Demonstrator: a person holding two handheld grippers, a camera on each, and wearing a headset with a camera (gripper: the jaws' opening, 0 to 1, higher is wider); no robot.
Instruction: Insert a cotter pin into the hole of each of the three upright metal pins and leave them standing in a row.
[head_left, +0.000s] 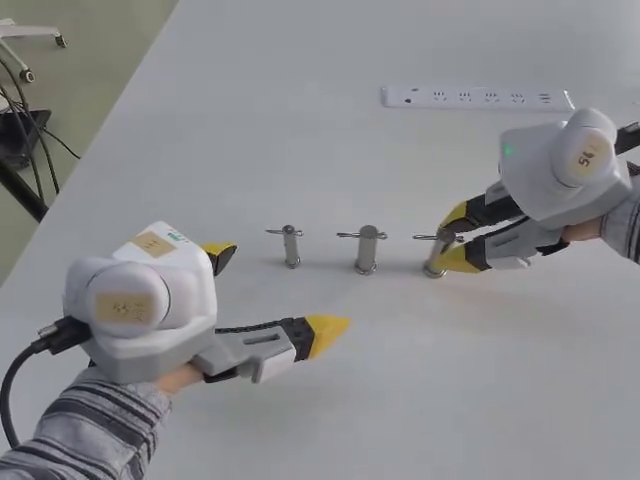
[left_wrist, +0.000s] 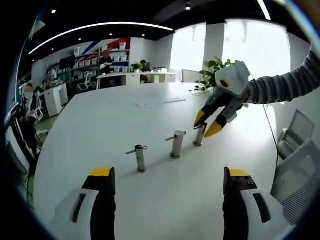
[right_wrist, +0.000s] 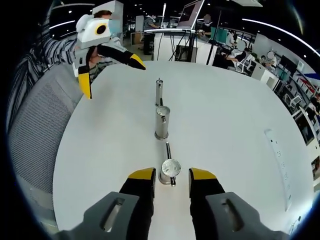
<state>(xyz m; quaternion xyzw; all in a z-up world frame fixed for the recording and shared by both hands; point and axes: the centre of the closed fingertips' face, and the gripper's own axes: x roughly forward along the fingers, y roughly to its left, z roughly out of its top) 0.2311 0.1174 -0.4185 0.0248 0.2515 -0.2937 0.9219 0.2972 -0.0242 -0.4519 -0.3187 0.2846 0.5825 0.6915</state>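
Three upright metal pins stand in a row on the white table: left pin (head_left: 291, 246), middle pin (head_left: 367, 250), right pin (head_left: 436, 256). A thin cotter pin crosses the top of each. My right gripper (head_left: 458, 238) is narrowly open, its yellow tips on either side of the right pin (right_wrist: 170, 171) with small gaps showing. That pin's cotter pin (right_wrist: 168, 150) sticks out past the jaws. My left gripper (head_left: 272, 290) hovers wide open in front of the row with nothing in it, and the left pin (left_wrist: 140, 159) lies ahead of it.
A white power strip (head_left: 478, 97) lies at the back of the table. The table's left edge (head_left: 95, 140) drops to a floor with cables. A grey mesh chair (right_wrist: 35, 125) stands beside the table. Bare tabletop lies in front of the row.
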